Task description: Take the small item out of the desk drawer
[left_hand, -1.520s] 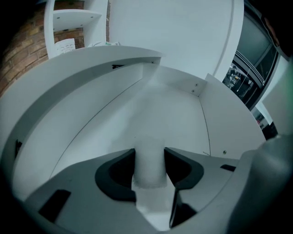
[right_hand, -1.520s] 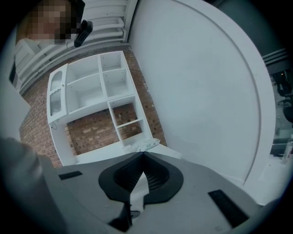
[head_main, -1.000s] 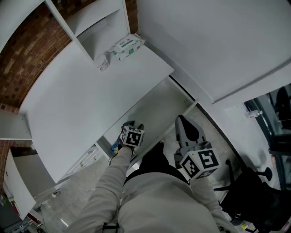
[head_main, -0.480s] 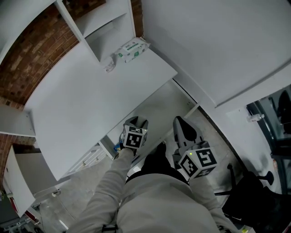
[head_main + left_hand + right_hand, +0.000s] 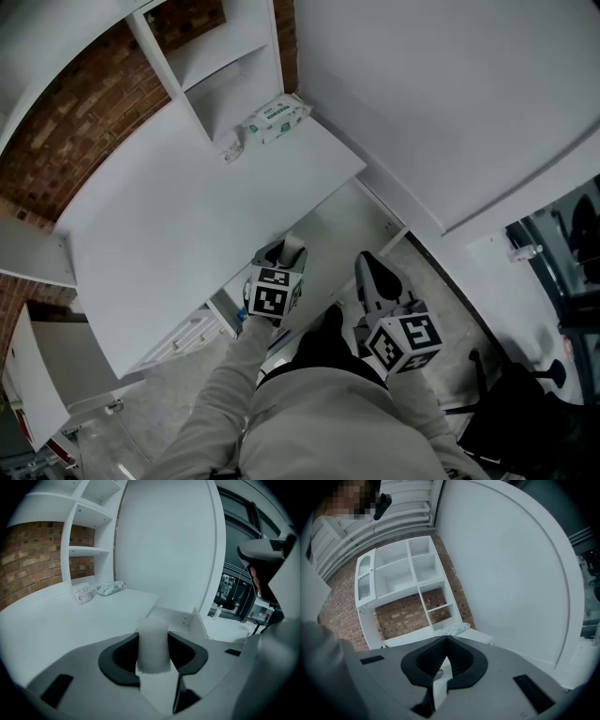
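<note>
White cylinder (image 5: pixel 293 248), one, smooth and matte, sticks up from the left tool (image 5: pixel 281 259) by the open drawer (image 5: pixel 328 225) under the white tabletop (image 5: pixel 178 216). The right tool (image 5: pixel 368 268) hangs beside it. One wipes pack (image 5: pixel 277 116) lies at the tabletop's back.

Left gripper view: the left tool (image 5: pixel 153 651) grips the cylinder (image 5: pixel 153 641). Print on the wipes pack (image 5: pixel 110 588) and one small labelled tub (image 5: pixel 83 593) is unreadable.

Right gripper view: the right tool (image 5: pixel 446 643) is clenched with nothing in it, facing a white shelf unit (image 5: pixel 401 571) on a brick wall (image 5: pixel 401 613).

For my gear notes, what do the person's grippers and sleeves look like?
The left gripper and right gripper have grey bodies with black curved pads, each carrying a white cube with black square markers. The sleeves are light beige-grey.
</note>
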Motion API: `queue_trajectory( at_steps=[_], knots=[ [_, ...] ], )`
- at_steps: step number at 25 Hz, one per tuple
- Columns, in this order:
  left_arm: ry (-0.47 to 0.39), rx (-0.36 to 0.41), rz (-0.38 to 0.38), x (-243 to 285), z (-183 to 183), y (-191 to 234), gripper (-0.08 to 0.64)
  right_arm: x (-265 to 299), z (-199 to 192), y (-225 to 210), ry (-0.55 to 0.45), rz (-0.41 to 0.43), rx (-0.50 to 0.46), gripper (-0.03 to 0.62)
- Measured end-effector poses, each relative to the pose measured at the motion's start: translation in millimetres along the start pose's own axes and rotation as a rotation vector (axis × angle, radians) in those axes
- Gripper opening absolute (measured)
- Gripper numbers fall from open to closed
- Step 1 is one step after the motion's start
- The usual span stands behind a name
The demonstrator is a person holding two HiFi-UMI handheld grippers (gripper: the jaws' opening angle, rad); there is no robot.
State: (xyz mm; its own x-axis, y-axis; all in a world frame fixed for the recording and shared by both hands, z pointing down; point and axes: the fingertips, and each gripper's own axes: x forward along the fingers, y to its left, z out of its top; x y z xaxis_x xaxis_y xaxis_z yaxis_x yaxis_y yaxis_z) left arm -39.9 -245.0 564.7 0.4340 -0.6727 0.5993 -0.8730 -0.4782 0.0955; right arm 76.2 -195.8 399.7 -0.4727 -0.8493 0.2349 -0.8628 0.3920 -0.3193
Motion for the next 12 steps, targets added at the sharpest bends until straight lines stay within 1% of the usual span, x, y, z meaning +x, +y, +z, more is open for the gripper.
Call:
queue_trajectory(
  at_steps=[5,12],
  knots=[
    [-0.085,-0.009,0.004,-16.2,23.0,0.3,0.189,-3.2,1.0,4.0,-0.006,-0.003,-0.015,0.028],
    [-0.172,-0.003,0.012,-40.1,51.9,2.4,0.189,-5.6,-0.5,12.7,-0.010,0.005,-0.025,0.028]
  ],
)
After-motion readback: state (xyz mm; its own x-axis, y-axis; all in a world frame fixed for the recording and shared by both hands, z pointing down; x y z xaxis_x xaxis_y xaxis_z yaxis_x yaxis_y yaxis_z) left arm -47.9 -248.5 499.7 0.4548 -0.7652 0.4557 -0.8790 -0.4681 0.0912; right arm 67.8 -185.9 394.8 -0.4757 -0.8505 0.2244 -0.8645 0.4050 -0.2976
